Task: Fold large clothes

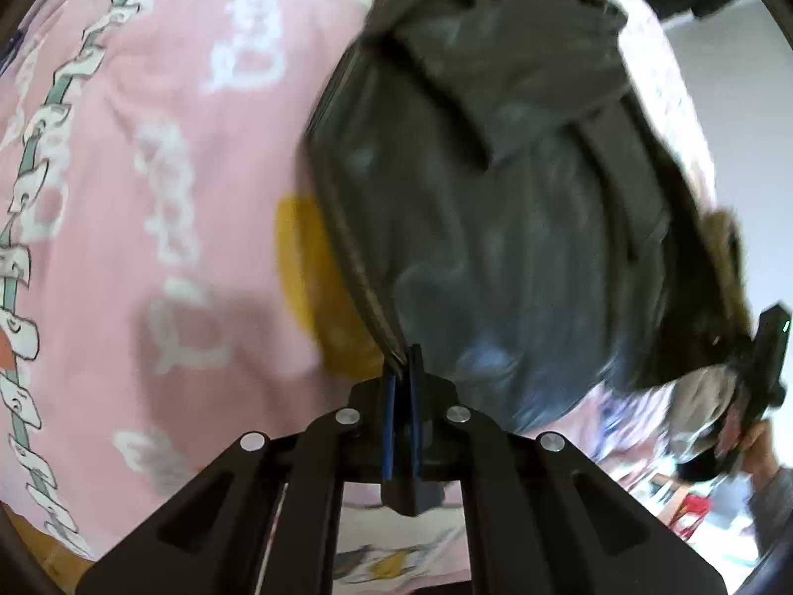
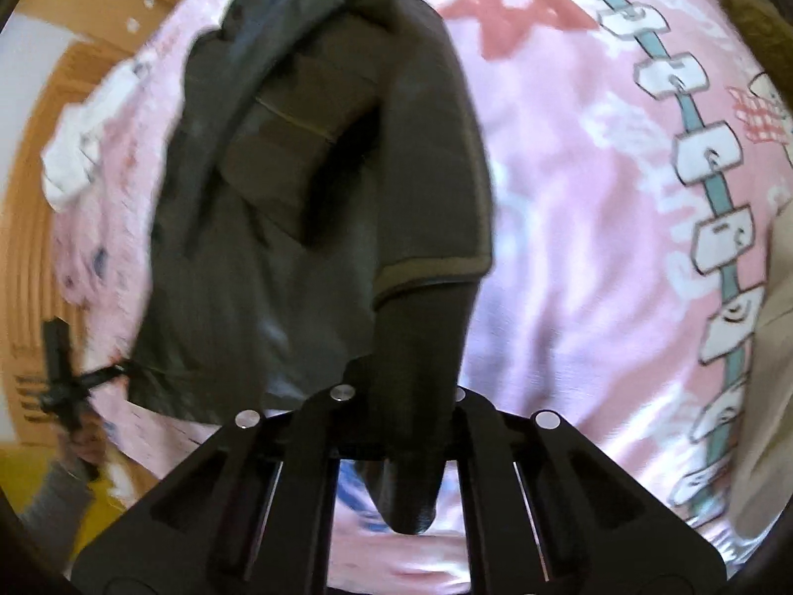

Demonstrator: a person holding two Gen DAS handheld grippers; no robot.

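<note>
Jacket (image 1: 495, 198), dark and large, lying on a pink printed bedsheet (image 1: 148, 173), long axis running away from both tongs toward the far edge of the bed. Near hem pinched at two corners: left tongs (image 1: 402, 377) clenched on the zipper-edge corner, right tongs (image 2: 406, 446) clenched on a dark ribbed cuff or hem, pads hidden by cloth. Body of the garment straight ahead of both, each hand equally near. Likely next: carrying the near hem forward over the rest.
</note>
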